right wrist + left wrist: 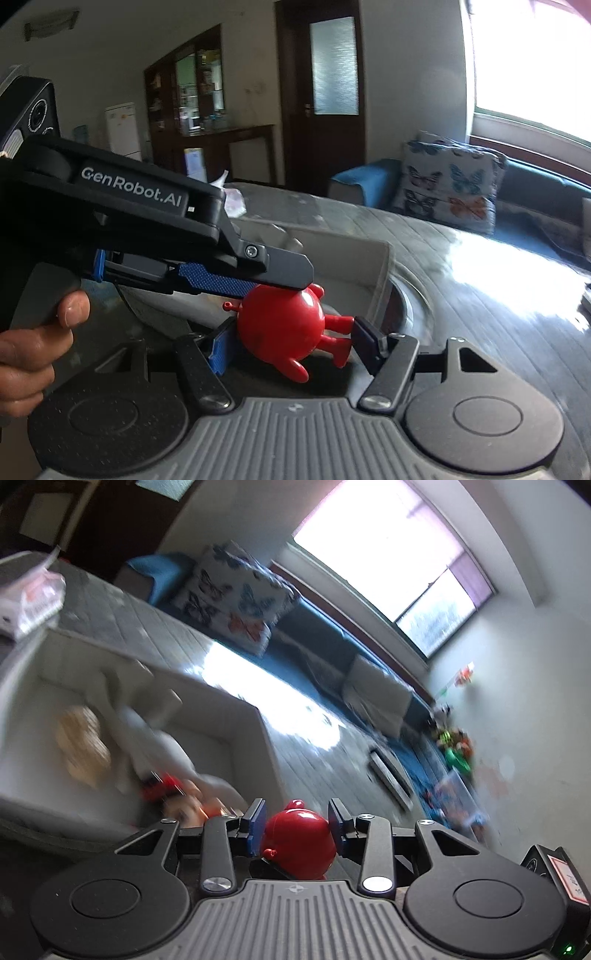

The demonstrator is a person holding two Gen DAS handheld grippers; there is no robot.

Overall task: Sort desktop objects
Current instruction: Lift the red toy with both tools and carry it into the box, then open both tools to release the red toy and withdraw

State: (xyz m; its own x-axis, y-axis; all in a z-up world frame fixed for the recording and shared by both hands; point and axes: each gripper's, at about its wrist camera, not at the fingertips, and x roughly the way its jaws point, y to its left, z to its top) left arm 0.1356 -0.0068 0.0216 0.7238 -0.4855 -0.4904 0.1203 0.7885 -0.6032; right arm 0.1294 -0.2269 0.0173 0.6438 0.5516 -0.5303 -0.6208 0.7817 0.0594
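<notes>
Red toy (280,325) clamped between left gripper (297,821) jaws (right gripper (291,343) too).

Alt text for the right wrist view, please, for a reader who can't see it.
A red round toy figure with stubby limbs sits between the right claw, while the left claw, held in a person's hand, presses on its top. Behind is a white bin on a grey table.

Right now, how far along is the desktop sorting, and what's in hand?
Partly done, it seems: the white bin already holds several toys, blurred here. In hand: the red toy, with the left gripper closed on its body; the right gripper brackets it too, one pad at its legs, though contact isn't clear. Left: getting it into the bin. Other leftover items aren't visible.
</notes>
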